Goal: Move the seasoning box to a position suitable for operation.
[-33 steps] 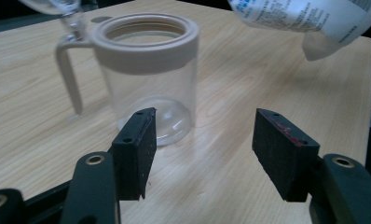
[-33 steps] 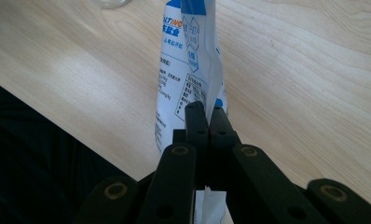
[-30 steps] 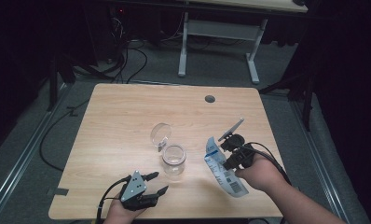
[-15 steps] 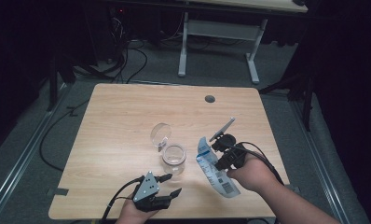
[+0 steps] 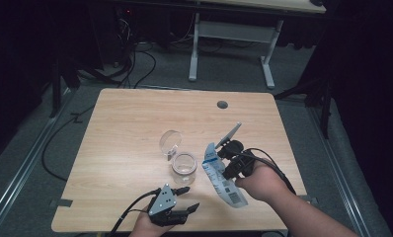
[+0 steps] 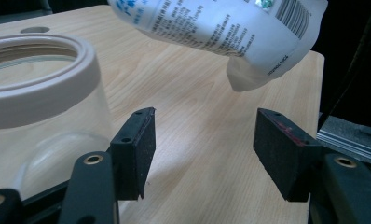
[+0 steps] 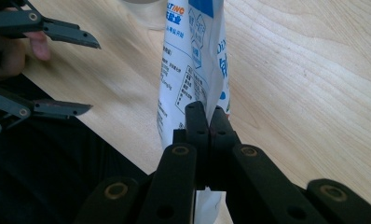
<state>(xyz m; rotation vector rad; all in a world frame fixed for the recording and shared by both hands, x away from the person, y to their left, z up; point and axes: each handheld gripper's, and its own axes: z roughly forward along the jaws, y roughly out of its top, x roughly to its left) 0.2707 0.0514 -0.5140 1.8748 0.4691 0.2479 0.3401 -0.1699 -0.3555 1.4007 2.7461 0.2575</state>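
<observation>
Your left gripper (image 5: 183,211) sits at bottom centre of high view, jaws spread wide, nothing between them. Just above it, centre frame: glass jar (image 5: 184,168), upright, mouth uncovered, on wooden table (image 5: 130,128). Right of jar, your right gripper (image 5: 223,157) pinches white printed pouch (image 5: 224,180), jaws clamped tight on its edge; pouch hangs slanted toward lower right. Touching jar's upper left: round glass lid (image 5: 171,142), tilted on edge. Farther, upper centre: round hole (image 5: 222,104) in tabletop.

One camera looks down from high above the worktop (image 5: 135,123). Two ride close behind each claw, looking along it. All share the white bag (image 5: 223,177).
</observation>
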